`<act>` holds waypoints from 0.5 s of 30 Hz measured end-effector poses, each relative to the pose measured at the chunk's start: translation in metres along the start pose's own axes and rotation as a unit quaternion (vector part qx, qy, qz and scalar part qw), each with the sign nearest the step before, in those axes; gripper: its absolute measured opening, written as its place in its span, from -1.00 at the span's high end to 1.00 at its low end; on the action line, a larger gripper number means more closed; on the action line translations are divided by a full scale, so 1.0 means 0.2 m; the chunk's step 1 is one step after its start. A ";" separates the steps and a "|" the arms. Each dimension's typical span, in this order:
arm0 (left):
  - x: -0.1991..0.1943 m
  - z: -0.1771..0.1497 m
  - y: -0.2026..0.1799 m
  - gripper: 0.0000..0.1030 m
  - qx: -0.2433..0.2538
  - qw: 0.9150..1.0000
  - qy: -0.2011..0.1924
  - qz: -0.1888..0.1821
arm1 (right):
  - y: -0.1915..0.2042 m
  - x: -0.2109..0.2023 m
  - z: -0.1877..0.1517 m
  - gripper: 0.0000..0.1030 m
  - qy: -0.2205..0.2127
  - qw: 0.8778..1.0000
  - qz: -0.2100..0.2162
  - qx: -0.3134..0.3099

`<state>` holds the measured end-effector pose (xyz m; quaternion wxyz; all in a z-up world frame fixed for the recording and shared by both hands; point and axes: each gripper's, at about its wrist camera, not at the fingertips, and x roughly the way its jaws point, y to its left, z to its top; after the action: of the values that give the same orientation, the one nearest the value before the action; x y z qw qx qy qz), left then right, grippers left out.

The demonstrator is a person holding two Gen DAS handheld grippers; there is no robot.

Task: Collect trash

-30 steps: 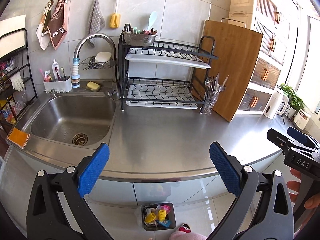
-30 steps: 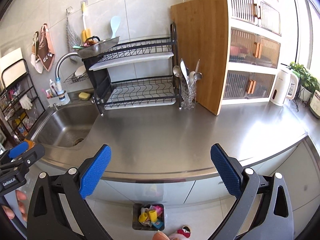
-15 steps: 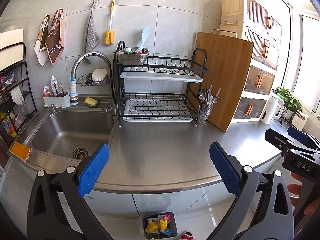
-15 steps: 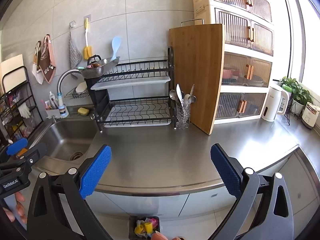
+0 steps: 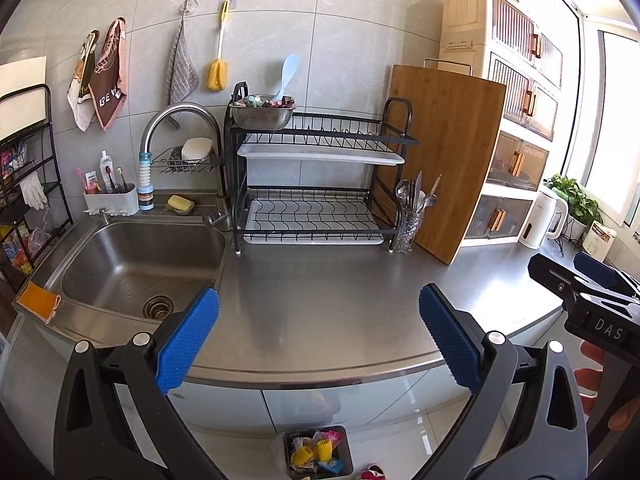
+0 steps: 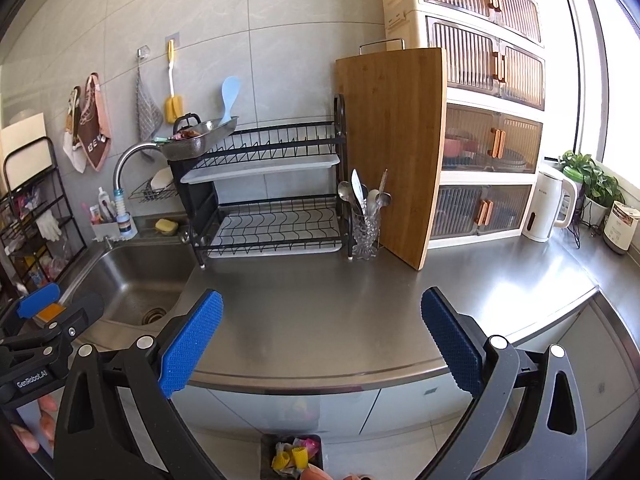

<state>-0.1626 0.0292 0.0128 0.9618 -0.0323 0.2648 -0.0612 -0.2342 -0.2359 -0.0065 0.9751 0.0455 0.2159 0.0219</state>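
Trash bin [image 5: 316, 456]: set on the floor below the bench edge, at 6 o'clock in both views, holding colourful scraps.
Left tongs [image 5: 318, 342]: spread wide, nothing gripped; bin seen below the gap.
Right tongs [image 6: 320, 340]: likewise released and empty.
Views: rice cooker [image 6: 620, 228] fully shown in the right view only.
Bench [image 5: 320, 304]: bare steel; sink [image 5: 136, 268] at 9 o'clock, dish rack [image 5: 316, 184] at 12 o'clock.

Left tongs [image 5: 316, 334]: jaws wide apart, empty, above tabletop [image 5: 320, 292] edge
Bin [image 5: 318, 456]: 6 o'clock, on floor, holding colourful trash
Sink [image 5: 136, 264]: 9 o'clock
Right tongs [image 5: 580, 280]: 3 o'clock
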 end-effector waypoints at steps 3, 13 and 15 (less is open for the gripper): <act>0.00 0.01 0.00 -0.85 0.001 1.000 -0.003 -0.001 | 0.00 0.00 0.00 -0.94 -0.002 1.000 -0.002 0.002; -0.01 0.02 0.01 -0.85 0.000 1.000 -0.008 0.002 | -0.01 -0.01 0.02 -0.94 -0.007 1.000 -0.002 0.003; -0.01 0.02 0.01 -0.85 -0.001 1.000 -0.009 0.002 | -0.01 -0.02 0.02 -0.94 -0.008 1.000 -0.002 0.004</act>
<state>-0.1629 0.0314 0.0172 0.9642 -0.0327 0.2565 -0.0586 -0.2354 -0.2380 -0.0019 0.9766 0.0487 0.2087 0.0188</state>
